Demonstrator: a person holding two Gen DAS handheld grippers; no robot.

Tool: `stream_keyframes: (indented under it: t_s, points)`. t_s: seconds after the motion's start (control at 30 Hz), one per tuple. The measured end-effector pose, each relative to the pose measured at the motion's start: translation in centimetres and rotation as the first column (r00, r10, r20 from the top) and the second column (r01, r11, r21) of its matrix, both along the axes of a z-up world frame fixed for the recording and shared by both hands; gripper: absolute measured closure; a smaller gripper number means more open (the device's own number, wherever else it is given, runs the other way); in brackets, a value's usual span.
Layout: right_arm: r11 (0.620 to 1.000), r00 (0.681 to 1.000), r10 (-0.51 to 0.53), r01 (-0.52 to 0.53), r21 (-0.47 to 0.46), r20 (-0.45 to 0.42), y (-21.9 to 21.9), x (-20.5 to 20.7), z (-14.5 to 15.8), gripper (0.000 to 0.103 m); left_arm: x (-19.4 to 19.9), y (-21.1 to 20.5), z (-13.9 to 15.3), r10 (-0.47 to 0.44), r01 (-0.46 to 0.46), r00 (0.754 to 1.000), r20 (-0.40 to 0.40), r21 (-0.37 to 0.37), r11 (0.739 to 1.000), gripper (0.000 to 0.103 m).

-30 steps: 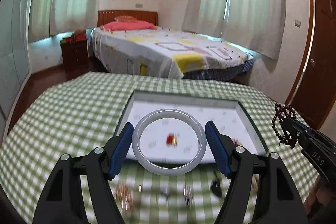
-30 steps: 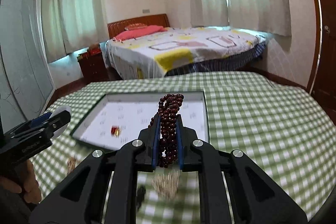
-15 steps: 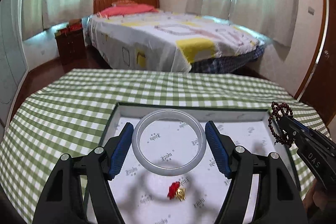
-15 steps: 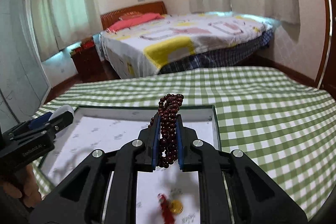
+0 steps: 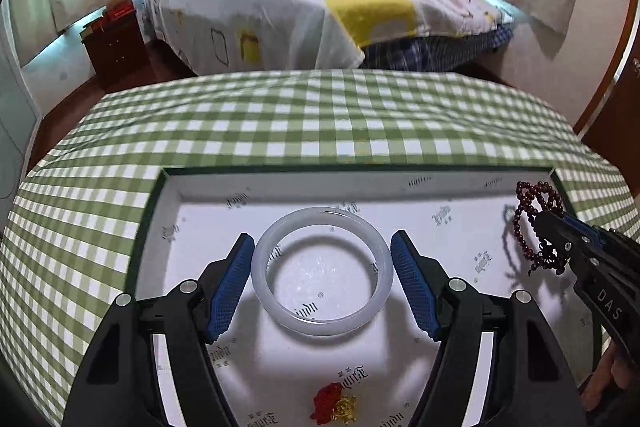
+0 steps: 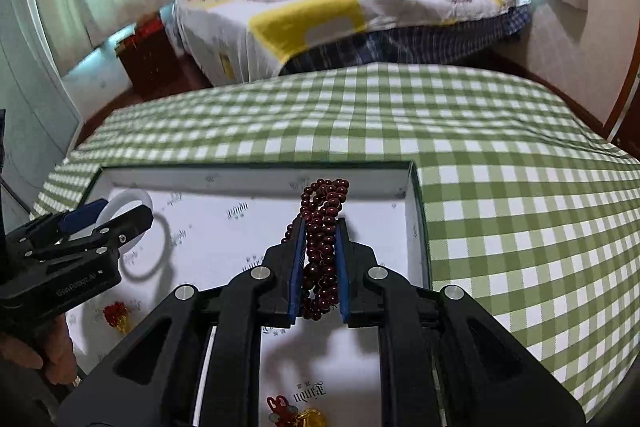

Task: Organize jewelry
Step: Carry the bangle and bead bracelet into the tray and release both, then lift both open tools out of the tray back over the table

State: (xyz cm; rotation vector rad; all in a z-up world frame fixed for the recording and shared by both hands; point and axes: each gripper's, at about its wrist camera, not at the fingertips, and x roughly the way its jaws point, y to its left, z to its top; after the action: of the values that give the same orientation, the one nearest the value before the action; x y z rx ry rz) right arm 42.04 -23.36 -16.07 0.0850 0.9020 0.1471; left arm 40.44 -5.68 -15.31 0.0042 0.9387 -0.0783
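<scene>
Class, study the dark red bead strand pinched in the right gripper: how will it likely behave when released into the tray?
The bead strand probably is floppy: its loops sag unevenly from the right gripper. Released, it would likely collapse into a heap on the tray rather than keep shape. Round beads may slip slightly.

White capitals "DAS" stand on the black body of the right claw (image 5: pixel 538 223), seen at the right edge of the left wrist view. On the left claw (image 6: pixel 120 217), in the right wrist view, small pale lettering runs along its black side and looks like "GenRobot.AI". The white lining of the jewelry box (image 5: pixel 460 195) carries a repeated dark logo in ornate script, too stylised to read.
</scene>
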Motion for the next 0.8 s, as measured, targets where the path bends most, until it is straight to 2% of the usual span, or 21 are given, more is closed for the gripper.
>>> stream_keyframes:
  t_s: [0.1, 0.13, 0.23, 0.37, 0.6, 0.8]
  points:
    - [1.0, 1.0, 0.001, -0.002, -0.006, -0.021, 0.1, 0.2, -0.2, 0.08, 0.2, -0.2, -0.4, 0.002, -0.001, 1.0, -0.017, 0.009, 1.0, 0.034]
    - [1.0, 1.0, 0.0, 0.0, -0.008, -0.022, 0.1, 0.2, -0.2, 0.074, 0.2, -0.2, -0.3, 0.002, -0.001, 1.0, -0.011, 0.012, 1.0, 0.034]
    - [1.0, 1.0, -0.005, 0.005, -0.009, -0.024, 0.0, 0.4, -0.1, 0.066, -0.2, -0.6, 0.3, -0.014, 0.013, 0.999, 0.038, 0.05, 0.999, 0.027]
    - [1.0, 1.0, -0.01, 0.01, 0.002, 0.011, -0.3, 0.0, 0.2, 0.064, -0.7, -1.2, 1.0, -0.045, 0.036, 0.995, 0.084, 0.097, 0.995, 0.027]
    - [1.0, 0.992, -0.017, 0.015, 0.015, 0.129, -0.6, -3.2, 2.2, 0.062, -3.0, 0.2, 3.3, -0.016, 0.018, 0.984, 0.175, -0.008, 1.0, 0.027]
    - [0.999, 0.98, -0.021, 0.016, 0.029, 0.2, -0.5, -6.8, 4.1, 0.062, -6.5, 1.1, 5.6, -0.006, 0.015, 0.956, 0.292, -0.028, 0.999, 0.027]
